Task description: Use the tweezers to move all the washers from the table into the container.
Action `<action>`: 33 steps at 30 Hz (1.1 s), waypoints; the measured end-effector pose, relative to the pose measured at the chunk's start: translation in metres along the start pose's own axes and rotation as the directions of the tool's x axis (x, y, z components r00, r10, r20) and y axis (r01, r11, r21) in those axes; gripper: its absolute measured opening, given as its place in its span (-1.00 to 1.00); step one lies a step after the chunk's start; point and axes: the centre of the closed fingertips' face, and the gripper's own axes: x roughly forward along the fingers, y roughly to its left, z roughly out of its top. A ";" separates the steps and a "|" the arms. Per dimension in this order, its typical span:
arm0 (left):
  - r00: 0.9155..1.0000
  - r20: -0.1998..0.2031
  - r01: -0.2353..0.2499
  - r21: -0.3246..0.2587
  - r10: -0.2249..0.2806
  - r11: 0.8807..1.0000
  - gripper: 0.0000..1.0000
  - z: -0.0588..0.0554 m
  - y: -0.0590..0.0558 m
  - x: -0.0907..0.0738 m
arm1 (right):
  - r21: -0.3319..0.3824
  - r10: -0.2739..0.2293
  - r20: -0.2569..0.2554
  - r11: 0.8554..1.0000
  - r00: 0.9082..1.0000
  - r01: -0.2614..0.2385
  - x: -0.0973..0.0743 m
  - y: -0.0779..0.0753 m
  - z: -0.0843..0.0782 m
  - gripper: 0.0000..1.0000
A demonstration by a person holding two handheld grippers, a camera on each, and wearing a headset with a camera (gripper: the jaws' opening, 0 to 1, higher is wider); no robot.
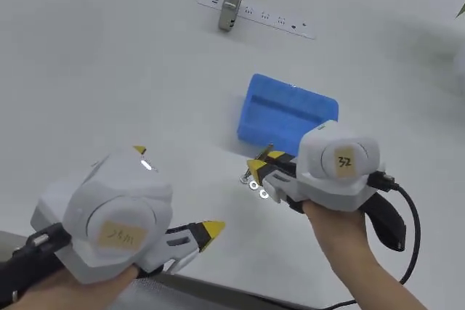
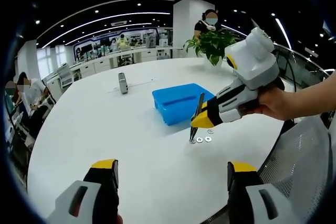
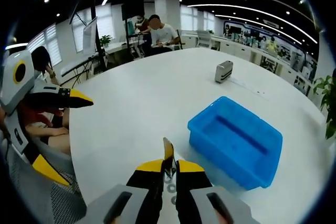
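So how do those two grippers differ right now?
The left gripper has jaws wide open and empty; the right gripper is shut on the tweezers. The left sits near the table edge; the right reaches the washers beside the container. Both have yellow-tipped jaws.

In the head view the right hand-held gripper (image 1: 256,168) covers the near corner of the blue container (image 1: 283,107) and most of the tweezers (image 1: 249,176). The washers (image 1: 258,189) beside its jaws are too small to count. In the right gripper view the jaws hide the tweezers' tips and some washers. The container's floor is too blurred to tell whether any washer lies in it
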 end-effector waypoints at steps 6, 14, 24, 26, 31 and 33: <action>1.000 0.002 0.004 0.001 -0.004 1.000 0.76 0.000 -0.001 0.000 | 0.045 -0.007 0.016 0.999 1.000 0.006 0.000 -0.003 0.000 -0.93; 1.000 0.000 0.004 0.003 -0.004 1.000 0.75 0.000 -0.001 0.000 | 0.048 -0.006 0.009 0.999 1.000 0.005 0.000 -0.003 0.001 -0.94; 1.000 0.001 0.003 0.007 -0.003 1.000 0.75 0.000 -0.001 0.000 | 0.101 -0.011 0.020 0.995 1.000 0.009 -0.007 -0.006 0.006 -0.94; 1.000 -0.002 0.006 0.011 -0.006 1.000 0.75 0.000 -0.001 0.000 | 0.102 -0.008 0.034 0.995 0.999 0.005 -0.012 -0.006 0.013 -0.94; 1.000 -0.001 0.006 0.016 -0.006 1.000 0.75 0.000 -0.002 0.000 | 0.072 -0.006 0.064 0.997 0.998 0.001 -0.022 -0.006 0.029 -0.94; 1.000 0.001 0.005 0.012 -0.005 1.000 0.75 0.000 -0.001 0.000 | 0.063 -0.004 0.077 0.998 0.997 -0.001 -0.025 -0.006 0.036 -0.94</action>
